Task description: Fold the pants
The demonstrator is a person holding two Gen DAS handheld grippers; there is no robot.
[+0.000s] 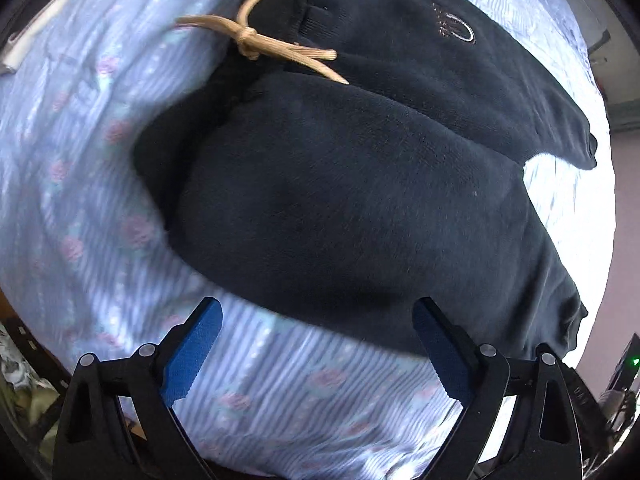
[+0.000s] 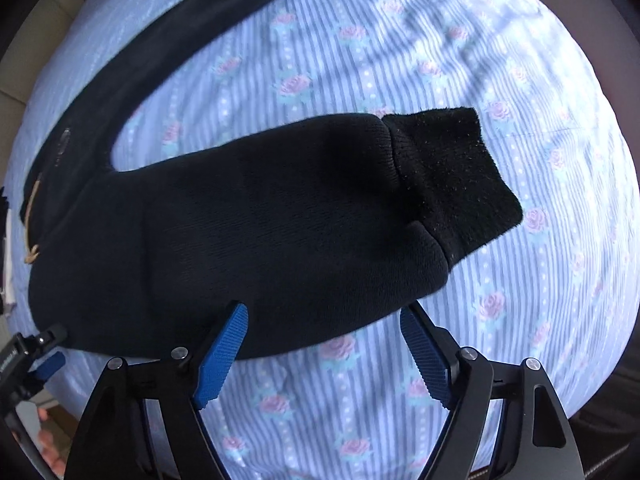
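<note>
Black sweatpants (image 1: 340, 184) lie just ahead of the left tongs (image 1: 316, 344), wide open and empty, tan drawstring (image 1: 256, 36) beyond, on the striped floral bedsheet (image 1: 80, 200). Thick, soft, limp fleece. The right tongs (image 2: 324, 352), also wide open and empty, straddle the near leg edge; ribbed cuff (image 2: 452, 184) ahead-right offers a firm grip.

Blue striped, rose-printed bedsheet (image 2: 360, 60), brightly lit; pale pink wall (image 1: 624, 208) beyond.
</note>
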